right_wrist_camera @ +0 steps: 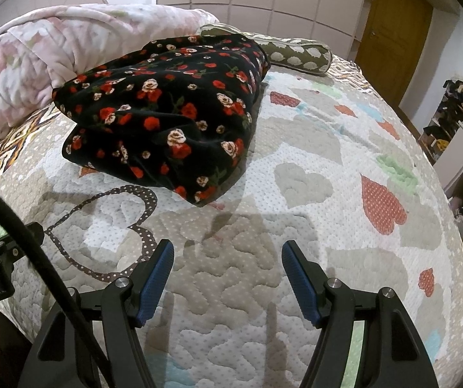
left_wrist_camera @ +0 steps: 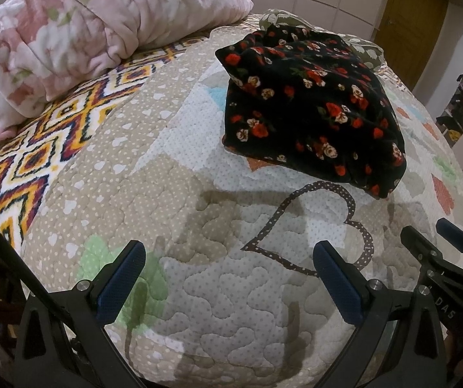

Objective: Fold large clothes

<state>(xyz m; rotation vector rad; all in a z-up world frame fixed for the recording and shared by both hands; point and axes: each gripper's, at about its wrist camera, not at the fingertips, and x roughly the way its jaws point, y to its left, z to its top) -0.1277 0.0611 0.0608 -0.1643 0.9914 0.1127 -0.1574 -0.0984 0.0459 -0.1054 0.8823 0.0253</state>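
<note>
Bedspread [right_wrist_camera: 312,194], quilted with hearts, fills both views and serves as the landmark; on it, up toward the pillow end, lies the black floral garment [right_wrist_camera: 166,123], already bundled into a thick, roughly rectangular packet with a rounded fold facing the grippers. Behind the garment sits a rolled pink floral blanket [left_wrist_camera: 69,32], and just past its far edge a green patterned cushion [right_wrist_camera: 296,53]. Judging by the plush pile and soft, sagging edges, the garment looks light but bulky, limp and not slippery; it will likely slump if lifted by one point, so the two near corners of the packet, or the thick folded edge, seem the best places to pinch. Left gripper [left_wrist_camera: 228,278] hovers over bare bedspread nearer than the garment, its fingers spread wide with nothing between them; right gripper [right_wrist_camera: 228,274] hangs likewise, fingers apart and holding nothing, well short of the cloth. Lettering on the gripper bodies is only partly legible: "DAS" on one, "oot.AI" on the other.
</note>
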